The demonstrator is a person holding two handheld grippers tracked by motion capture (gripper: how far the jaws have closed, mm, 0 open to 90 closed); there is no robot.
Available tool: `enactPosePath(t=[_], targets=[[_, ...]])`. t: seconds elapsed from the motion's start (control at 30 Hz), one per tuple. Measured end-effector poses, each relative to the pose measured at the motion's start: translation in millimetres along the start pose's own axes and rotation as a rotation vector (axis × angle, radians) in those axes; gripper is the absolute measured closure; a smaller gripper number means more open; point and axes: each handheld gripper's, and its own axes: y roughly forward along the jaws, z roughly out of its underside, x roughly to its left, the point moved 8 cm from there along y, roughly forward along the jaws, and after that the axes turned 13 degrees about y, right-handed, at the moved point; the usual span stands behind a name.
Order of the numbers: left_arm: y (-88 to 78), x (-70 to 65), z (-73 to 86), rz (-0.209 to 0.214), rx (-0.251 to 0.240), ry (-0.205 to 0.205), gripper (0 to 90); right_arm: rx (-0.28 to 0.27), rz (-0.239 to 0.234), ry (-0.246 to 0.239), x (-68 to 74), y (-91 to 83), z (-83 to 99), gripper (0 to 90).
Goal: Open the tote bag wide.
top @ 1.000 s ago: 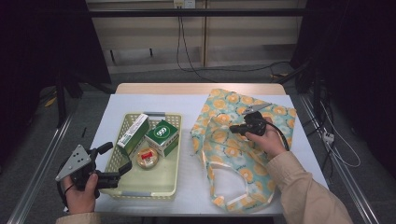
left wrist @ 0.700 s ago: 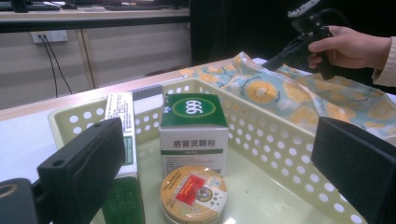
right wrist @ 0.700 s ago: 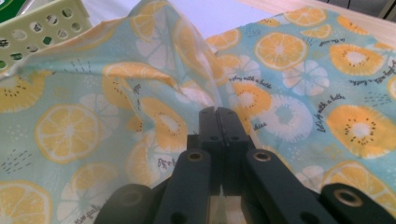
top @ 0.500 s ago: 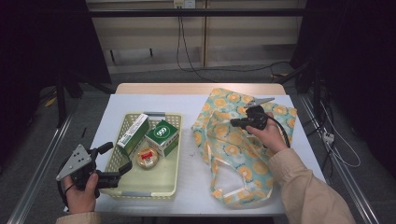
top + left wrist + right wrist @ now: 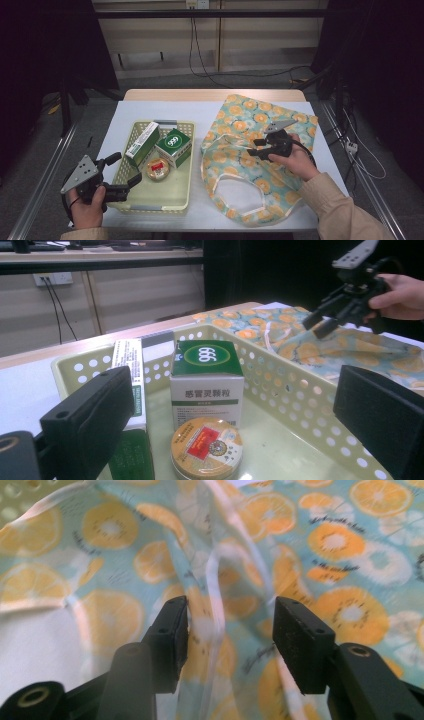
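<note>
Orange-print bag (image 5: 250,150) fabric is lying loose between the right gripper's (image 5: 257,147) fingers (image 5: 170,630), which have just been opening and are standing apart without pinching it, while left of the bag the left gripper (image 5: 125,182), fingers spread, is hovering at the yellow basket (image 5: 150,205) on the tabletop (image 5: 115,120).

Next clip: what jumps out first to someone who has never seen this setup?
The orange-slice print cloth bag spread over the right half of the table draws the eye first, with the right gripper above it, jaws just opened and apart over a fold. Left of it sits a pale yellow perforated basket holding a green box, a white-and-green box and a round tin.
</note>
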Motion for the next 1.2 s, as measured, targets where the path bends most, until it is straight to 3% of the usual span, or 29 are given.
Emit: enactPosePath(t=[0.27, 0.57, 0.63, 0.7, 0.77, 0.87, 0.97, 1.07, 1.2], targets=[[-0.8, 0.0, 0.5, -0.004, -0.002, -0.007, 2.9, 0.045, 0.002, -0.032, 8.6, -8.4, 32.7, 44.3], [-1.1, 0.0, 0.4, -0.008, -0.001, -0.007, 2.9, 0.057, -0.02, -0.017, 11.5, -14.1, 62.8, 43.9], [-0.4, -0.6, -0.1, -0.005, -0.003, -0.005, 2.9, 0.063, -0.02, -0.034, 15.1, -12.3, 68.0, 48.8], [-0.2, -1.0, -0.5, -0.005, -0.003, -0.006, 2.9, 0.057, -0.015, -0.063, 19.0, -11.1, 71.1, 62.3], [-0.4, -1.2, -1.0, -0.007, -0.005, -0.007, 2.9, 0.061, -0.042, -0.066, 24.2, -10.9, 71.6, 77.5], [-0.7, -1.1, -1.4, -0.006, -0.007, -0.006, 2.9, 0.067, -0.046, -0.071, 26.3, -10.0, 71.5, 89.4], [-1.3, -0.4, -1.5, -0.008, -0.007, -0.005, 2.9, 0.082, -0.067, -0.072, 29.5, -10.7, 70.1, 90.0], [-2.3, 0.7, -0.9, -0.012, -0.007, -0.009, 2.8, 0.063, -0.087, -0.054, 31.4, -14.5, 60.1, 90.0], [-3.5, 1.5, -1.8, -0.016, -0.012, -0.009, 2.9, 0.033, -0.068, -0.03, 21.8, -18.2, 42.2, 90.0]])
